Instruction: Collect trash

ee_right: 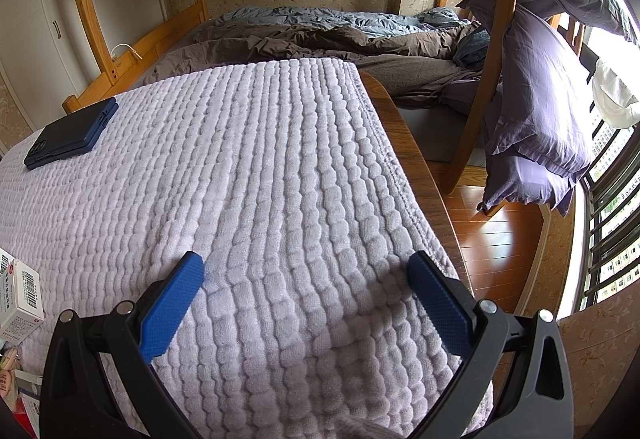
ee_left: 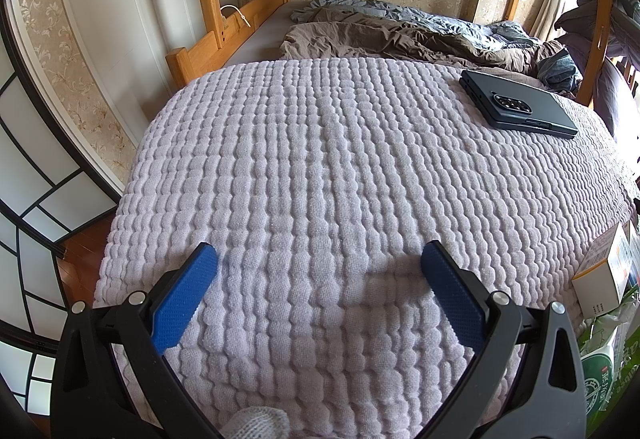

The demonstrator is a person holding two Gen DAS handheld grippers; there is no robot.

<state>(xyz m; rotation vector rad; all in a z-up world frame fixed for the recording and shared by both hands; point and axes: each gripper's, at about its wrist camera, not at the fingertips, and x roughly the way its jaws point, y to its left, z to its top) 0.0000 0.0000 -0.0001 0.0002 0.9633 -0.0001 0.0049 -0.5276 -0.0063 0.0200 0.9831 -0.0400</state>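
Left tongs [ee_left: 320, 259] wide apart, empty | right tongs [ee_right: 306, 267] likewise, over towel [ee_right: 260, 179]

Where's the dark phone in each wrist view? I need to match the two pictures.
Left wrist: the phone lies upper right, flat on the lilac blanket.
Right wrist: the phone lies at the left edge, on the same blanket.
Shared landmark: the rumpled brown bedding behind the blanket, top centre in both.

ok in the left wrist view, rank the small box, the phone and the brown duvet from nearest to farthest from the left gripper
1. Small box, at the towel's right edge, nearest the left gripper.
2. Phone, farther up on the right.
3. Brown duvet, on the bed beyond.
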